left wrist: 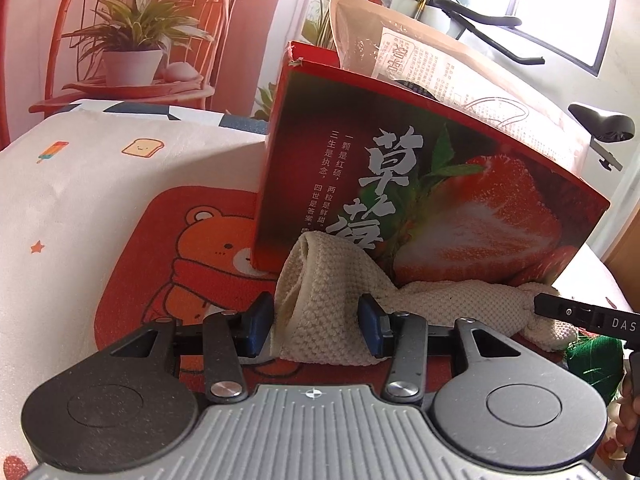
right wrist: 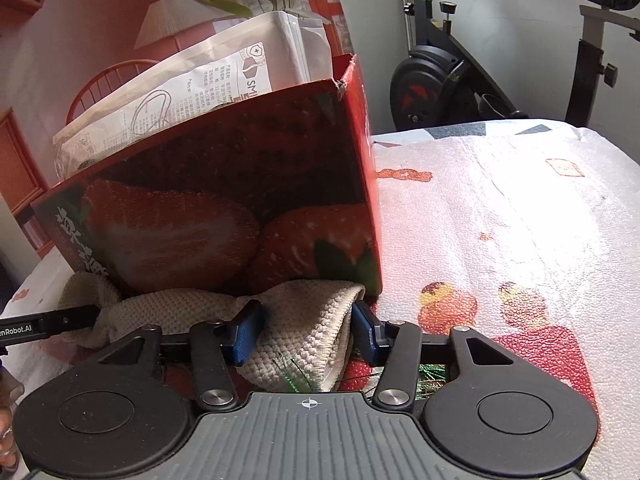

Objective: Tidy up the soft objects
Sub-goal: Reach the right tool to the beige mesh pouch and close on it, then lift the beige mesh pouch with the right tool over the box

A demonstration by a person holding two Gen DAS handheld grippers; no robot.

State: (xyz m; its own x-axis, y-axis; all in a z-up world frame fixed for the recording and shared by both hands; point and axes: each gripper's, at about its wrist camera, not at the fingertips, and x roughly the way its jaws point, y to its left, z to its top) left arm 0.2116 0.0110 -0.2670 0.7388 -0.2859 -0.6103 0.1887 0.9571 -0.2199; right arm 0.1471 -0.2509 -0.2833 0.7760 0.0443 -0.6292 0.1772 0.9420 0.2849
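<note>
**Both tongs straddling the knit cloth**

Left gripper (left wrist: 317, 326) and right gripper (right wrist: 308, 330) are each sitting part-open around an end of the cream knit cloth (left wrist: 340, 300); pads are looking close to it, but a firm pinch I cannot tell. It's lying at the strawberry box (left wrist: 420, 184) base, 12 o'clock of both. Light, floppy, grippy weave: take bunched folds. Chunky, ribbed, rumpled.

I see my right gripper (right wrist: 308, 330) with its blue pads either side of one end of a cream knitted cloth (right wrist: 304, 320), jaws parted and not clamped (contact unclear). The cloth lies against the foot of a red strawberry box (right wrist: 224, 208) on the printed tablecloth (right wrist: 500, 208). The left gripper (right wrist: 52, 322) reaches the cloth's far end.
</note>
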